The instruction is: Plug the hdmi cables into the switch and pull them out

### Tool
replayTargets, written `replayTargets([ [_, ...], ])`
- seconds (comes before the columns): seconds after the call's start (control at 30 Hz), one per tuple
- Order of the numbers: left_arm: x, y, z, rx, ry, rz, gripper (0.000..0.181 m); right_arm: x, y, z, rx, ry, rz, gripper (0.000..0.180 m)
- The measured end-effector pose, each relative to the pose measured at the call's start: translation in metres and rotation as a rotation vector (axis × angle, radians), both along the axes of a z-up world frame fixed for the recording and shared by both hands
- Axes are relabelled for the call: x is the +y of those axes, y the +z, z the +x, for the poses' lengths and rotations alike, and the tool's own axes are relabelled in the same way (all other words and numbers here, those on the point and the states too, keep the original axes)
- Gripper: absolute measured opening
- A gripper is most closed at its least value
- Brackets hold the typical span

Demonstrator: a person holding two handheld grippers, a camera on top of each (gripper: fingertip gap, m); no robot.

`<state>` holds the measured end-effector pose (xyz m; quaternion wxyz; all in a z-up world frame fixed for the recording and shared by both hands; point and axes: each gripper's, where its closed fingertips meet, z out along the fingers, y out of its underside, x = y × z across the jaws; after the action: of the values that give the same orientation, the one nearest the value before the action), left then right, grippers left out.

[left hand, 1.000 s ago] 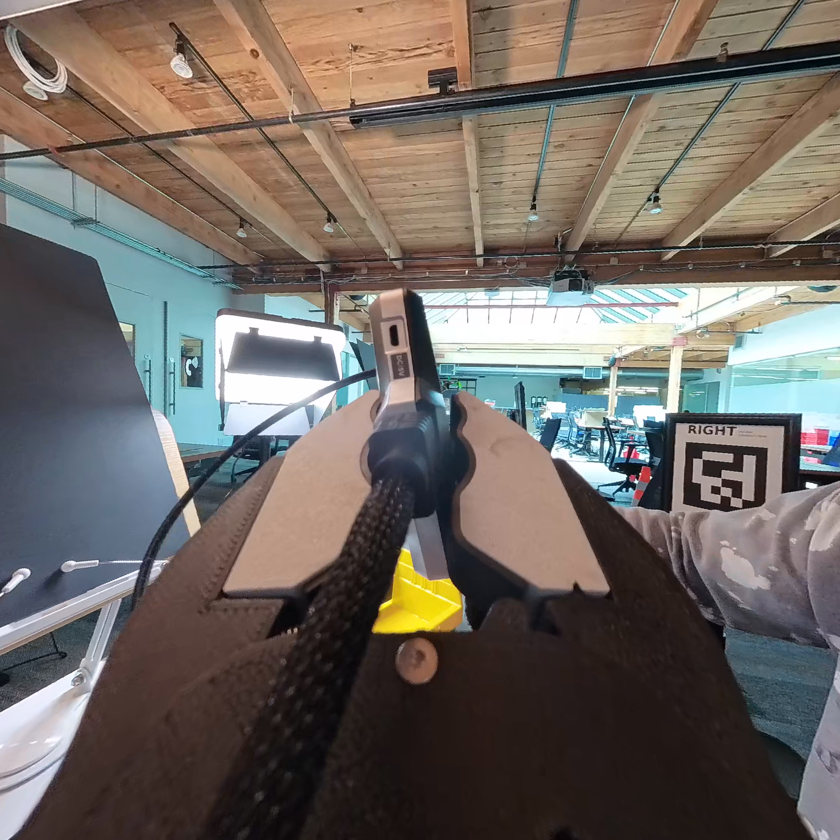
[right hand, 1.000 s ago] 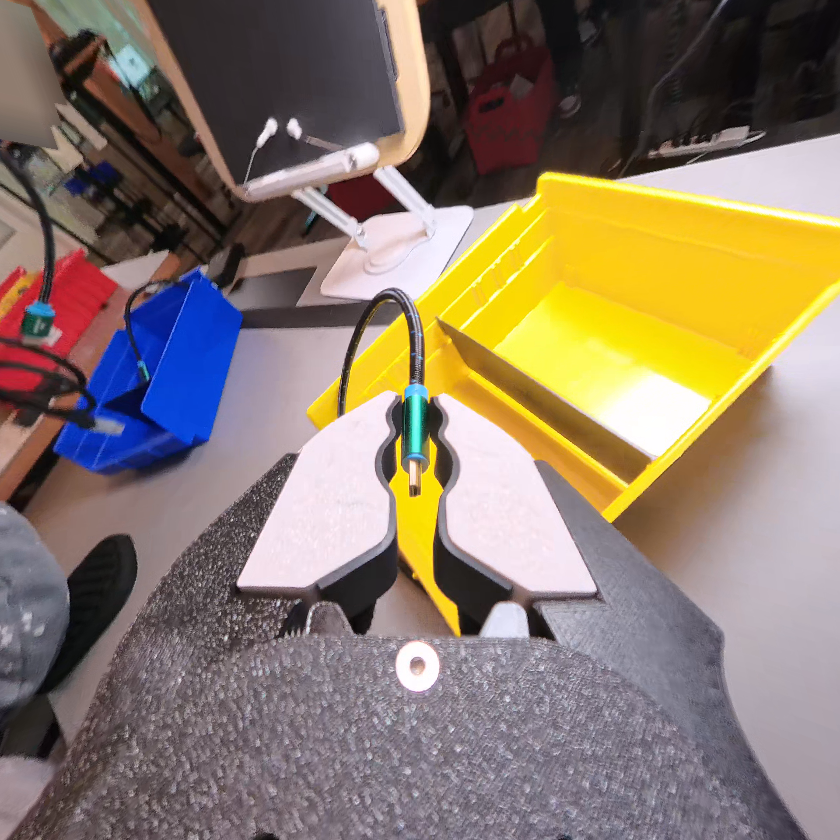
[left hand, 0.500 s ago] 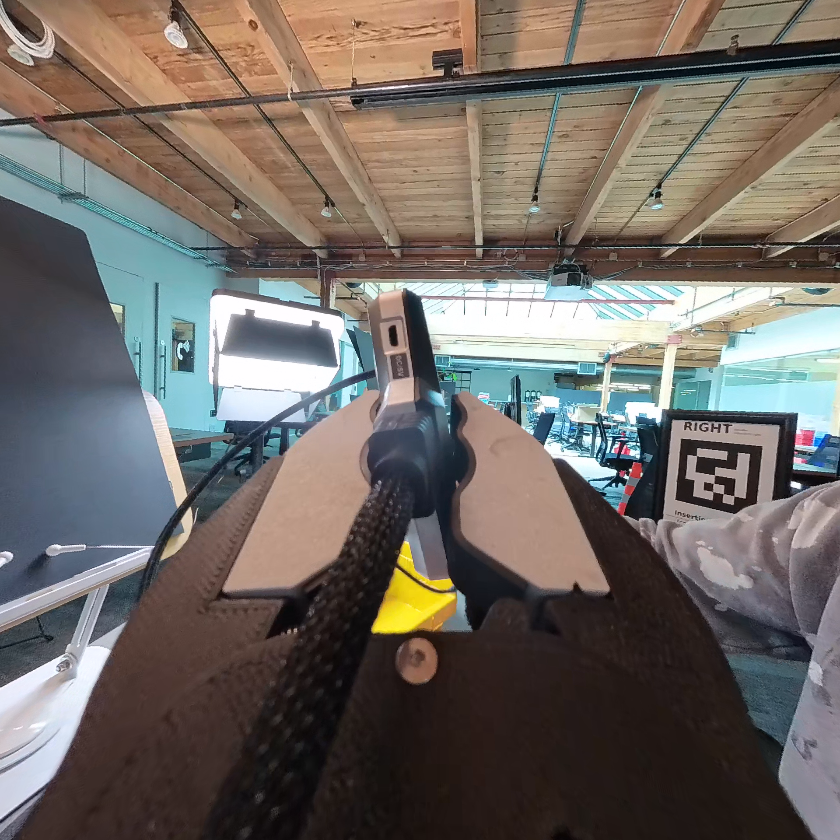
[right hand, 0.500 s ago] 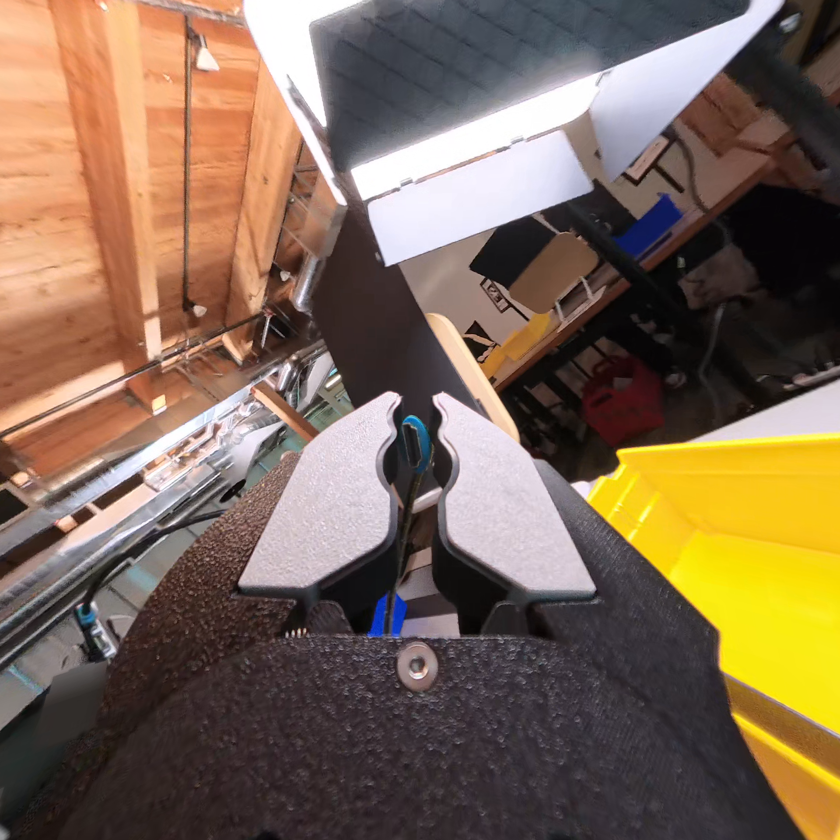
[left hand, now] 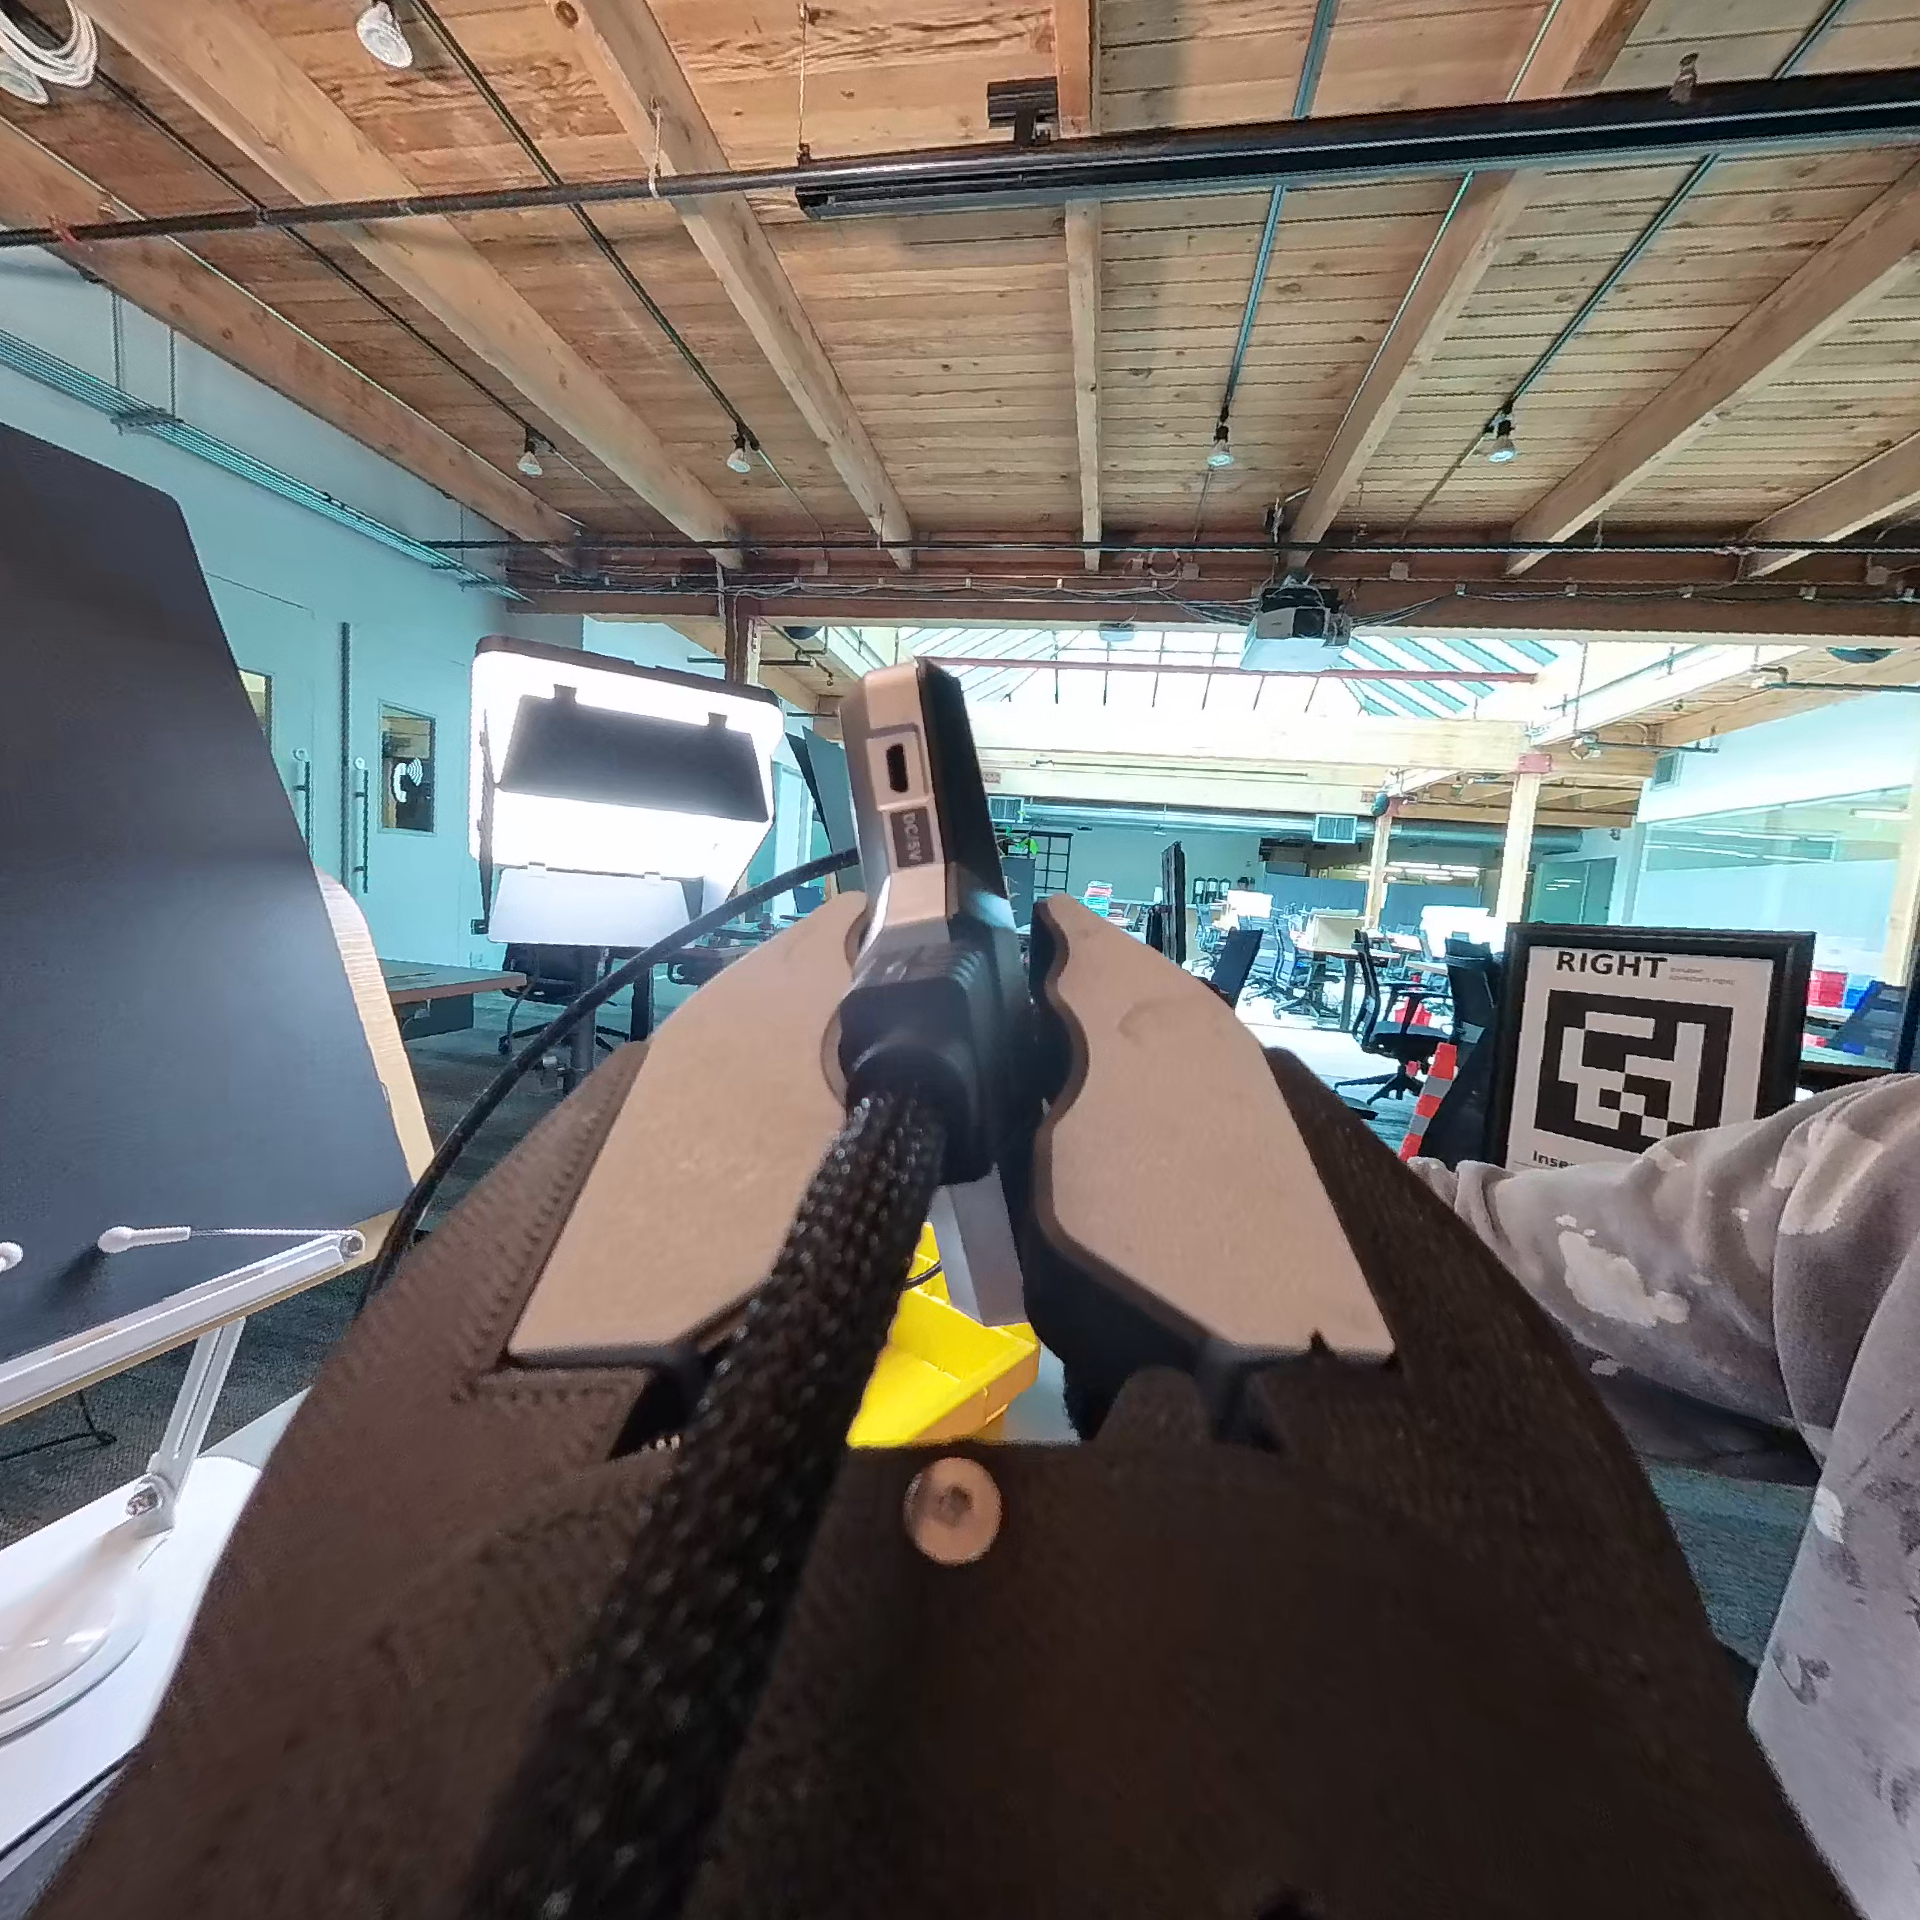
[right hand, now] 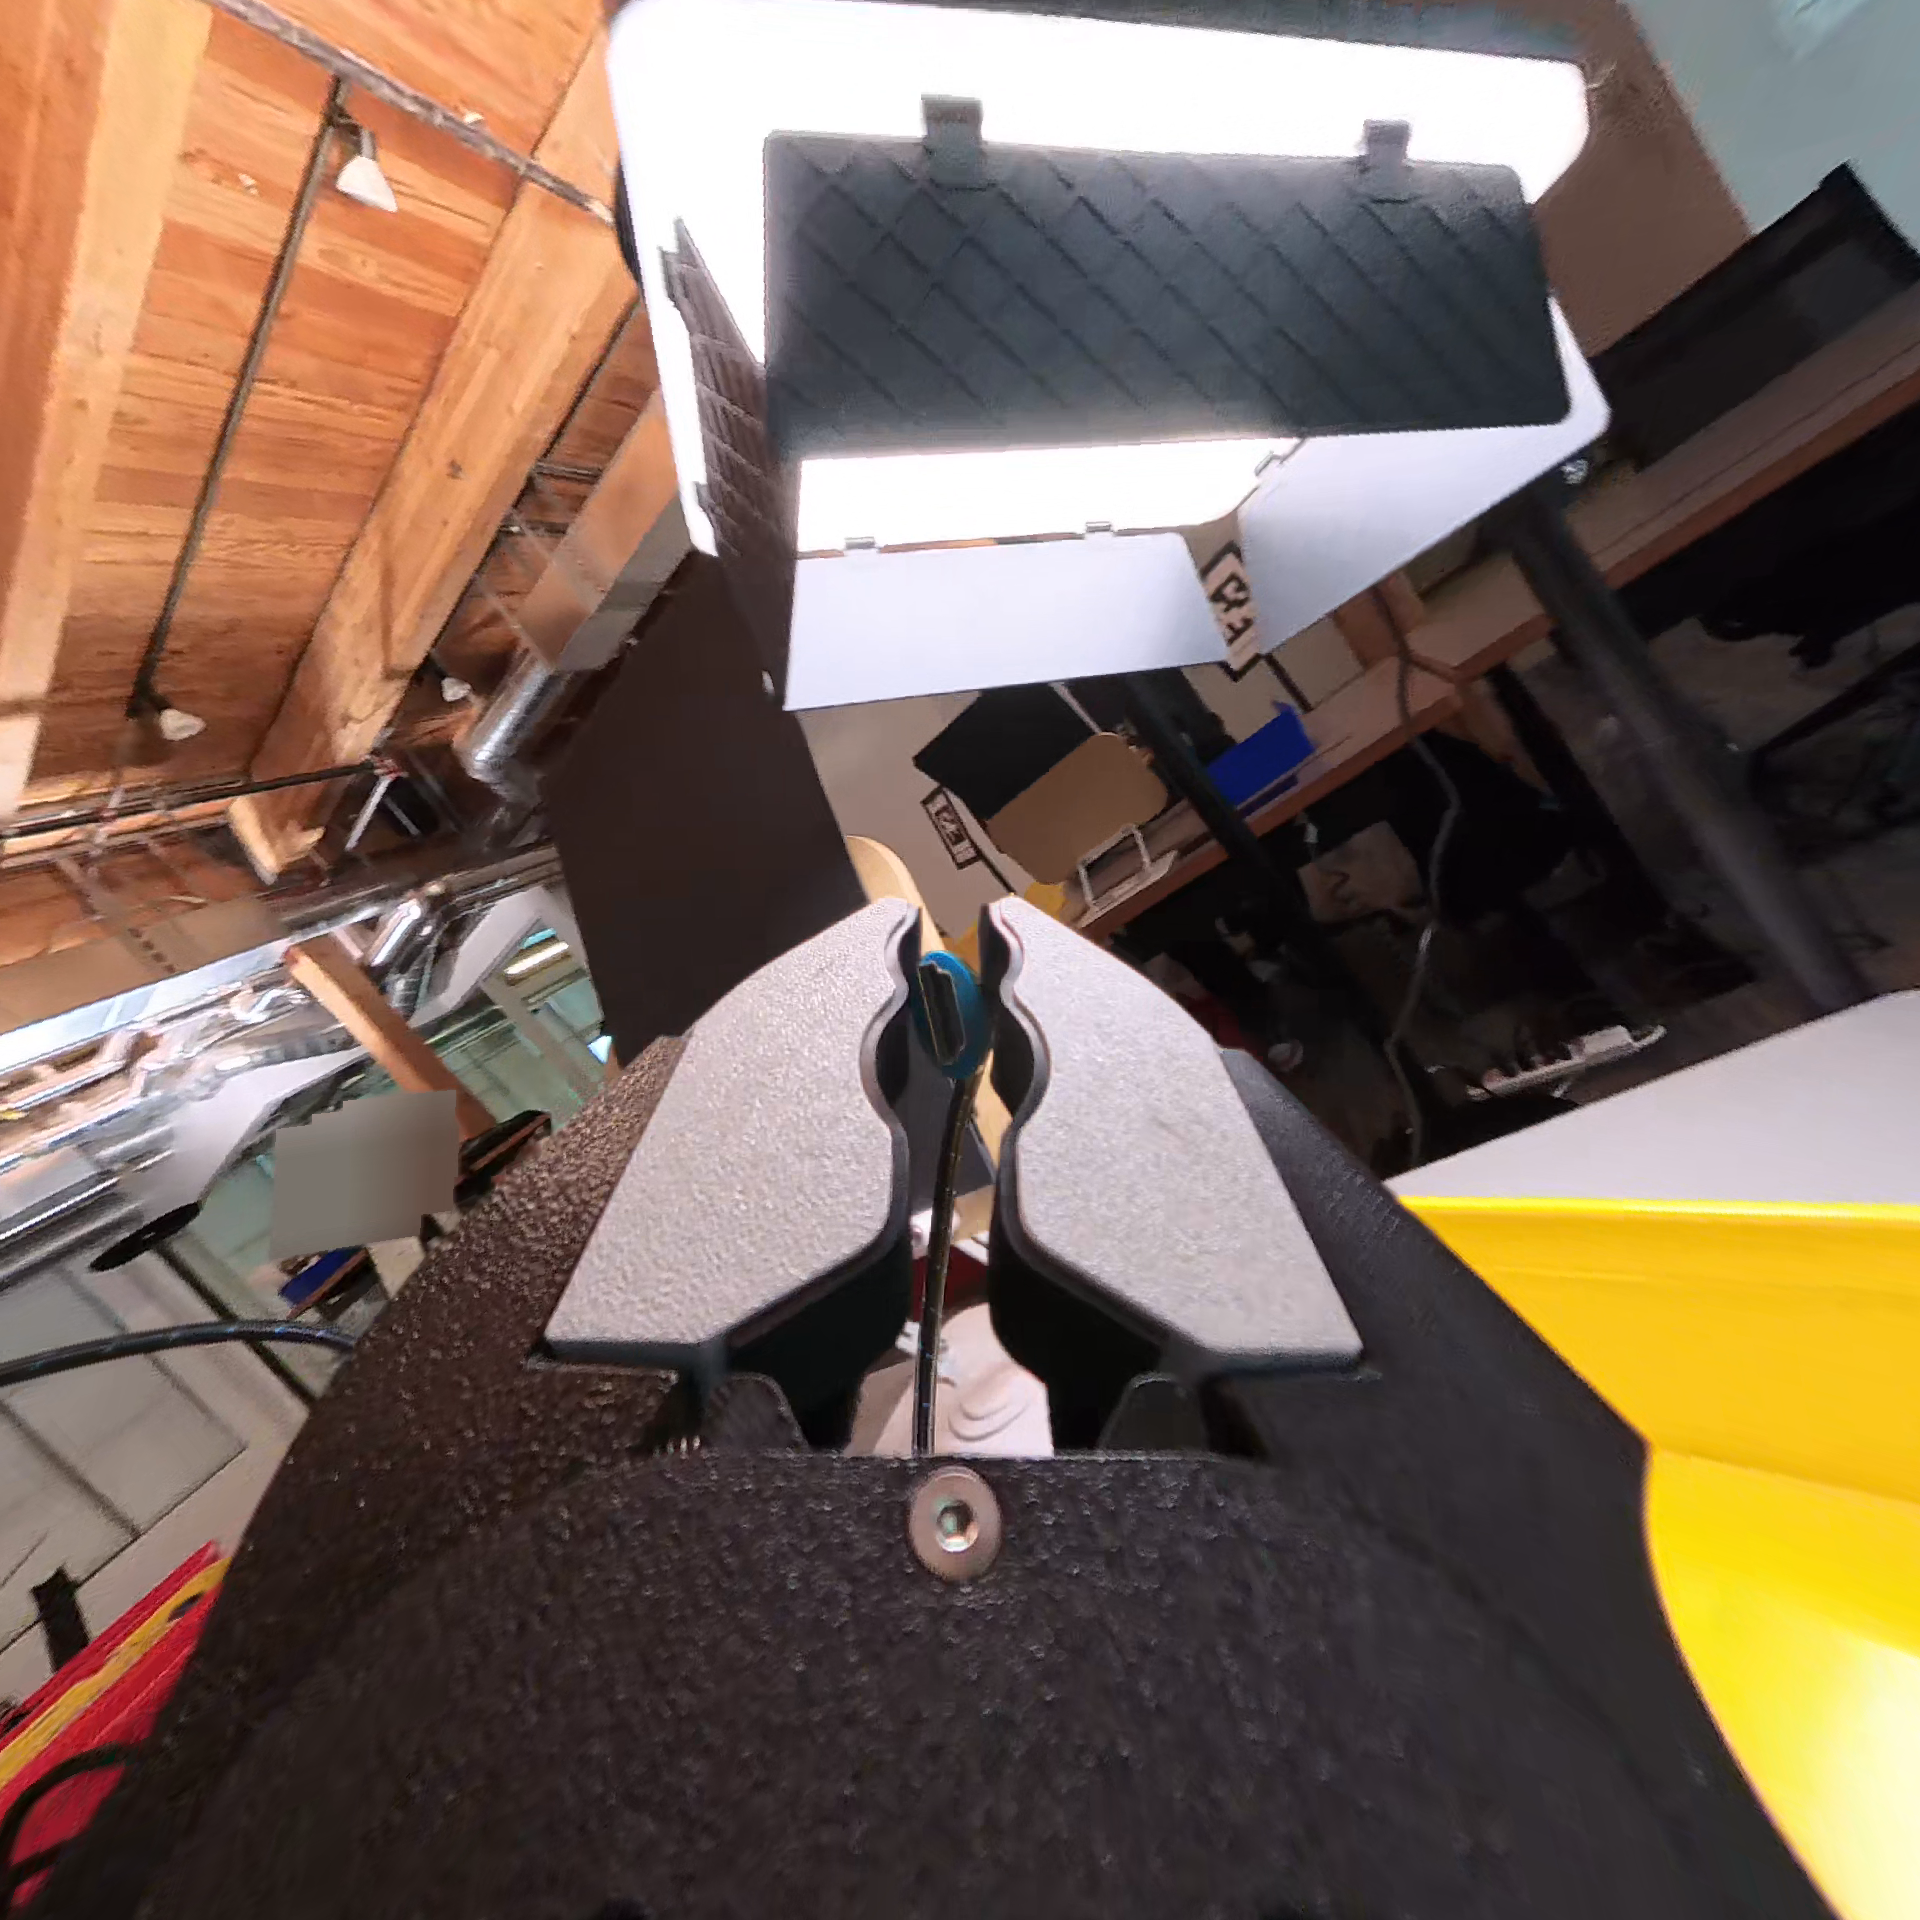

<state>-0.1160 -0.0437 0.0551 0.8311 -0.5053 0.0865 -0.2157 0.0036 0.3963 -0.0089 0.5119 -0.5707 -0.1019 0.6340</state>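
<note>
Left gripper [left hand: 951, 997] jaws clamp the switch [left hand: 914, 800] upright; right gripper [right hand: 951, 1003] jaws pinch a green-collared plug [right hand: 943, 1006], which should be squared to a port before pushing, 12 o'clock.

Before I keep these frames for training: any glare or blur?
Left wrist view: the lit light panel clips to white; the switch is sharp, the braided cable soft up close. Right wrist view: the light panel is blown out; edges smear.
</note>
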Motion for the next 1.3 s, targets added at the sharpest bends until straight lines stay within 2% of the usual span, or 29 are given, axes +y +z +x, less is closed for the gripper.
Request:
replayTargets([
  [0.23, 0.009, -0.006, 0.003, 0.007, -0.01, -0.031, 0.027, -0.019, 0.002, -0.03, -0.13, -0.034, 0.069, 0.01],
  [0.43, 0.01, -0.007, 0.01, 0.029, -0.024, -0.037, 0.027, 0.0, -0.018, -0.03, -0.218, -0.104, 0.04, 0.01],
  [0.57, 0.007, -0.006, 0.007, 0.022, -0.027, -0.034, 0.027, 0.011, -0.074, -0.017, -0.618, -0.038, 0.086, 0.009],
  [0.7, 0.003, -0.003, 0.002, 0.016, -0.02, -0.023, 0.027, -0.019, -0.136, 0.021, -1.089, 0.192, 0.216, 0.0],
  [0.8, 0.003, -0.005, -0.001, 0.005, -0.016, -0.026, 0.027, -0.044, -0.166, 0.062, -1.46, 0.304, 0.383, 0.002],
  [0.87, 0.005, -0.007, -0.002, 0.003, -0.013, -0.036, 0.027, -0.048, -0.166, 0.076, -1.612, 0.264, 0.528, 0.007],
  [1.07, 0.012, -0.011, 0.003, 0.011, -0.021, -0.058, 0.027, -0.061, -0.131, 0.022, -1.536, 0.311, 0.741, 0.024],
  [1.17, 0.014, -0.013, 0.005, 0.02, -0.021, -0.068, 0.027, -0.05, -0.134, -0.022, -1.562, 0.354, 0.818, 0.028],
  [1.23, 0.016, -0.015, 0.003, 0.02, -0.016, -0.077, 0.028, -0.048, -0.148, -0.048, -1.575, 0.449, 0.783, 0.029],
  [1.3, 0.017, -0.017, 0.0, 0.019, -0.007, -0.086, 0.028, -0.06, -0.168, -0.067, -1.571, 0.603, 0.642, 0.034],
])
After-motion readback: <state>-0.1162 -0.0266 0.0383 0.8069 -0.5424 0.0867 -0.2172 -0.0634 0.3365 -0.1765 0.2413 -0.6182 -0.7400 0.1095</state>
